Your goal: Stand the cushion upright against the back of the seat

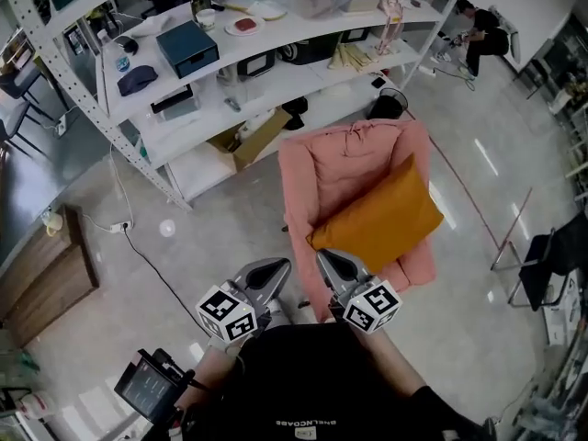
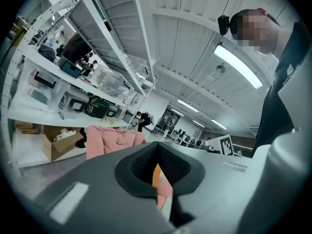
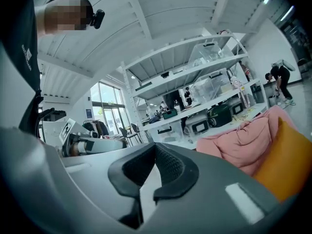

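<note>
An orange cushion [image 1: 381, 219] lies slanted across the seat of a pink armchair [image 1: 317, 177], one corner near the seat's front and another up by the right armrest. My left gripper [image 1: 280, 265] and right gripper [image 1: 323, 255] are side by side just short of the chair's front left corner, both shut with nothing in them. In the left gripper view the left gripper's [image 2: 156, 145] jaws meet, with the armchair [image 2: 112, 138] behind and a sliver of cushion [image 2: 156, 175] below. In the right gripper view the right gripper [image 3: 155, 145] points left of the cushion [image 3: 287, 162] and armchair [image 3: 239, 140].
White shelving racks [image 1: 276, 62] full of boxes and gear stand behind the chair, with an open cardboard box [image 1: 248, 136] and a black bin [image 1: 388, 107] on the floor. A wooden cabinet [image 1: 41, 274] is at the left, a black chair [image 1: 556, 255] at the right. A person [image 1: 482, 35] crouches far back.
</note>
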Demonstrator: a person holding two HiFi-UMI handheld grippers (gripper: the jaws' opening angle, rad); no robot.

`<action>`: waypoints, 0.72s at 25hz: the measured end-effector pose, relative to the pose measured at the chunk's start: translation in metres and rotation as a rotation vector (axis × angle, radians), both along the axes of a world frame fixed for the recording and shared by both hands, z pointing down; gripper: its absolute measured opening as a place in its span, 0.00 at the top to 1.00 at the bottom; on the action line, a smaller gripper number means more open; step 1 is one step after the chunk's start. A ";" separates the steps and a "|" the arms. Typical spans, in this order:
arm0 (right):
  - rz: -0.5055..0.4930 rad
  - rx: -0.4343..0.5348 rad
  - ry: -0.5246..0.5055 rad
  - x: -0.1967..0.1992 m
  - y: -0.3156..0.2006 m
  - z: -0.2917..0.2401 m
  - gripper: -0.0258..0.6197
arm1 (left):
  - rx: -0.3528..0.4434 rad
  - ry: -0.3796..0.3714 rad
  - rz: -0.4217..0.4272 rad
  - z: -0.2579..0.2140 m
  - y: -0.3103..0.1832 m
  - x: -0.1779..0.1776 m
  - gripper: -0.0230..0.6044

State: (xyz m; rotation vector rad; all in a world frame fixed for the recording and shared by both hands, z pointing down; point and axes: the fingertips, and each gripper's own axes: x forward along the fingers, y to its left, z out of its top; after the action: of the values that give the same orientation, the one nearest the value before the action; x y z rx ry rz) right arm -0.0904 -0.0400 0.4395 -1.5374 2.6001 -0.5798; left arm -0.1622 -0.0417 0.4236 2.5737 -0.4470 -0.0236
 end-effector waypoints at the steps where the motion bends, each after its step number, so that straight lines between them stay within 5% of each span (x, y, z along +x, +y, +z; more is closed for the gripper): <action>1: 0.021 0.000 -0.002 0.002 -0.002 -0.001 0.95 | -0.001 -0.003 0.018 0.001 -0.003 0.003 0.94; 10: 0.206 0.000 -0.007 0.055 0.013 -0.004 0.95 | -0.012 -0.009 0.143 0.005 -0.011 0.040 0.94; 18: 0.300 0.000 -0.023 0.122 0.022 -0.002 0.95 | -0.025 -0.017 0.153 0.008 -0.010 0.076 0.94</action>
State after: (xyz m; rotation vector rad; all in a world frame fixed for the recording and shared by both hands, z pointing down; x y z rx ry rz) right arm 0.0319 -0.0179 0.4373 -1.8583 2.2874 -0.5632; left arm -0.0866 -0.0512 0.4317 2.5780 -0.2544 0.0573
